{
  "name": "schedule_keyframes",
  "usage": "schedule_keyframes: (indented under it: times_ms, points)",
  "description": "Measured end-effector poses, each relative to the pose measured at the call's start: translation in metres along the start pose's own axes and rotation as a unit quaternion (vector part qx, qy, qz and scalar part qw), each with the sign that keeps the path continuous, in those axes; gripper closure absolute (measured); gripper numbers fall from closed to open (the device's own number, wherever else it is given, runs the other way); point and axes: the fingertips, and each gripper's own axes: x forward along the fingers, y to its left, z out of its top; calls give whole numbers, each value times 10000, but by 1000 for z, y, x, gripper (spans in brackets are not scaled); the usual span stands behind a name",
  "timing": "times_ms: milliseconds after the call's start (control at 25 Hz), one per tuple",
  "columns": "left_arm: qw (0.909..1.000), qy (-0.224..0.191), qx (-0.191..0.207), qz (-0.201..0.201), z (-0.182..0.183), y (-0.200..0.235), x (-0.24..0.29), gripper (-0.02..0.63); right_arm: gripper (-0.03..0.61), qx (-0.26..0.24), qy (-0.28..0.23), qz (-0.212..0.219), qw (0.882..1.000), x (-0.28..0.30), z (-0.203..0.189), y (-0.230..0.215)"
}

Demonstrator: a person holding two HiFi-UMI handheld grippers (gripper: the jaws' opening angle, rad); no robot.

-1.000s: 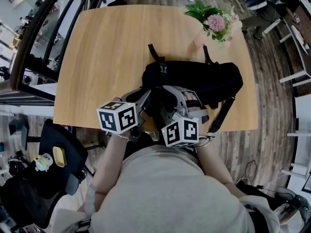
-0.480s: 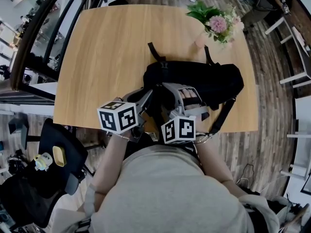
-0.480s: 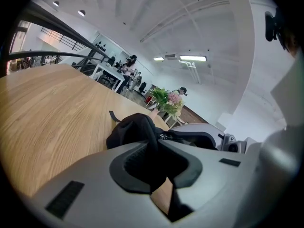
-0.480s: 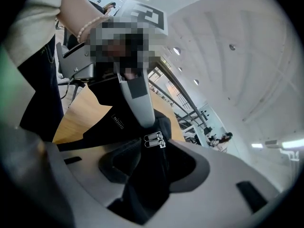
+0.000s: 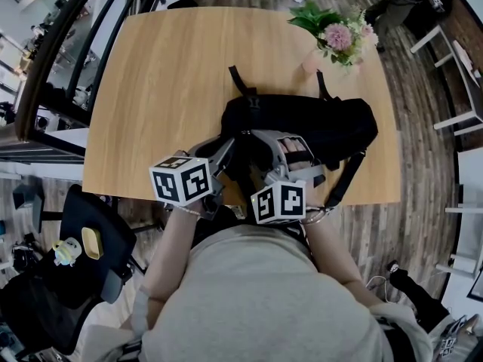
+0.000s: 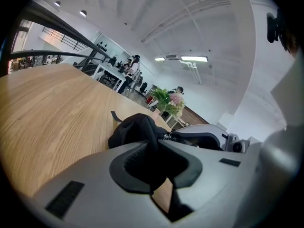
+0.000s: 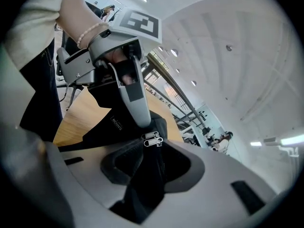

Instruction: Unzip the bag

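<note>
Well, the bag [image 5: 317, 123] lies on its side across the near half of the wooden table [image 5: 166, 74]. Its straps spread toward the far edge and toward the person, and a pot of flowers [image 5: 336, 36] stands apart behind it. Both tools are at the bag's near left end, very close to each other.

The left gripper [image 6: 154, 148] has its jaws nearly together, clamped on a fold of the black fabric. By my judgement it anchors the bag so that it will not slide. The right gripper [image 7: 154, 151] is the one that must work. Its jaws have just been closing, yet they stand apart, and a ridge of the black fabric with the zip line runs between them. The two metal zipper pulls [image 7: 153, 138] lie one beside the other just at the tips of these jaws (not pinched yet, as far as I can judge). With both pulls sitting together, the zip looks closed here.

So I judge that the step in hand is the taking of a pull, and the unzipping itself has not begun. The next move calls for a small advance of the right gripper, so that the pads come onto one pull only. After that come a firm close and a draw along the zip line, away from the left gripper's hold. The danger is plain — catching fabric in place of the metal tab, or both tabs together, which would open nothing.
</note>
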Motion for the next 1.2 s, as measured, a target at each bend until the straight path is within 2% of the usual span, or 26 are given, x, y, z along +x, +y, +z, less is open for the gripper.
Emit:
schedule_keyframes:
  times_ms: [320, 760, 1080, 1200]
  points:
    - [10000, -22, 13, 27, -2, 0, -1, 552, 444, 180, -169, -176, 9995, -11, 5, -4]
    - [9998, -63, 112, 134, -1, -3, -2, 552, 530, 712, -369, -427, 9959, -17, 14, -15]
    - [9995, -25, 232, 191, -3, -4, -1, 552, 563, 1028, -248, -286, 9940, -9, 8, -16]
    - [9994, -14, 261, 217, -3, -4, -1, 552, 566, 1488, -252, -85, 9885, -7, 6, -16]
